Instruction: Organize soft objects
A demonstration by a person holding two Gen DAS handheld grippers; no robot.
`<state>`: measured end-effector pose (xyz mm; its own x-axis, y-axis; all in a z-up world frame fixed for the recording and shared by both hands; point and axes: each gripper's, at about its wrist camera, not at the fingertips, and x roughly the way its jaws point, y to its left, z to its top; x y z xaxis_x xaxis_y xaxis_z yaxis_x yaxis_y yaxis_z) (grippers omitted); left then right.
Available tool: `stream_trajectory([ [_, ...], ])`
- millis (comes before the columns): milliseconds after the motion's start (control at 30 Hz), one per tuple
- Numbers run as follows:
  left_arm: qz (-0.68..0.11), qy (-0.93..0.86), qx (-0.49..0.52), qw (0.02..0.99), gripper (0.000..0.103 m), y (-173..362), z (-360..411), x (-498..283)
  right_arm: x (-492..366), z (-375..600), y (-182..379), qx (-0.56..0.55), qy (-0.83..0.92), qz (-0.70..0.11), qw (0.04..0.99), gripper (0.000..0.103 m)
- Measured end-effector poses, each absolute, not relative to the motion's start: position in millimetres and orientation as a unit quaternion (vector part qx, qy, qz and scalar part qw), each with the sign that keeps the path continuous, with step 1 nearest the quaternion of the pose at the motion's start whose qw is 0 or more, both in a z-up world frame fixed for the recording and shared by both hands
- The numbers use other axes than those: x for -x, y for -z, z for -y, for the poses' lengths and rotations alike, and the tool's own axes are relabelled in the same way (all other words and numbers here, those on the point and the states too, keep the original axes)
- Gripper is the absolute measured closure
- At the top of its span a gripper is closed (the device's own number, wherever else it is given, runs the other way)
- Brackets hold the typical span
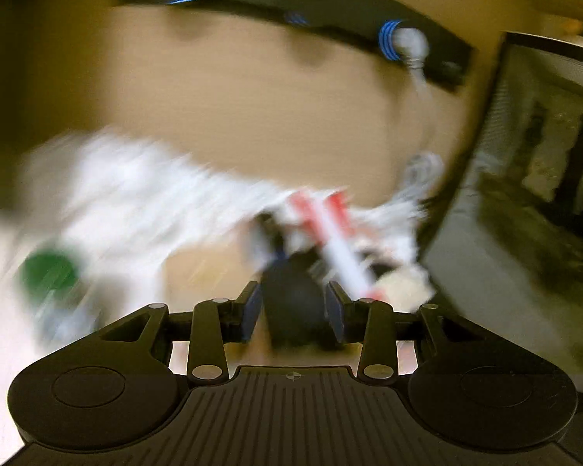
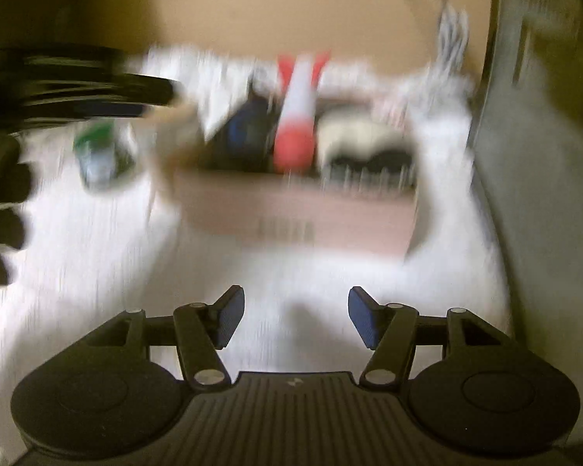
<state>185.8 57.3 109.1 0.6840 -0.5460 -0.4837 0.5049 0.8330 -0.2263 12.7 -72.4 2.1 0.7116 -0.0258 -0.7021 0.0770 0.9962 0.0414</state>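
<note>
Everything is blurred by motion. An open cardboard box (image 2: 291, 209) stands on a white cloth (image 2: 97, 264). It holds a dark blue rounded item (image 2: 241, 132), a red-and-white soft piece (image 2: 295, 116) and a cream one (image 2: 361, 132). My left gripper (image 1: 294, 306) points at the box with its jaws partly apart. The dark item (image 1: 291, 295) shows in the gap, and I see no pad pressing on it. The red-and-white piece (image 1: 338, 240) lies just right of it. In the right wrist view the left gripper (image 2: 97, 85) reaches in from the left. My right gripper (image 2: 293, 318) hangs open and empty over the cloth.
A green-topped object (image 2: 97, 143) sits left of the box. A grey upright panel (image 2: 544, 194) bounds the right side. A black bar with blue stripes (image 1: 330, 11) runs along the far tan wall. A black-gloved hand (image 2: 0, 225) is at the left edge.
</note>
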Motion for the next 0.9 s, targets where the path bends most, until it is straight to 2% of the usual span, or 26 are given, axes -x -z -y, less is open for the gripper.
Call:
stream_trajectory([
  [300,-0.325,0.094,0.076,0.938,0.063,-32.7,-82.2,-66.3,-11.4,61.3,20.2,0.009,-0.048,-0.398,0.916,0.039],
  [467,-0.342,0.056,0.062,0.936,0.063,-13.1,-63.2,-43.7,-12.4,49.9,33.2,0.055,-0.055,-0.379,0.922,0.021],
  [533,-0.352,0.049,0.056,0.933,0.062,-6.4,-54.3,-38.7,-10.4,51.3,37.1,0.067,-0.034,-0.366,0.928,0.005],
  [567,-0.347,0.042,0.045,0.936,0.062,-6.1,-49.4,-35.0,-11.3,54.5,39.1,0.068,-0.024,-0.366,0.928,0.001],
  [633,-0.344,0.036,0.034,0.938,0.063,-2.6,-44.9,-29.2,-15.6,70.1,42.1,0.026,-0.031,-0.375,0.926,0.0],
  [900,-0.323,0.031,0.003,0.946,0.063,4.0,-39.3,-16.7,-2.5,78.5,51.7,0.038,-0.049,-0.323,0.944,0.0],
])
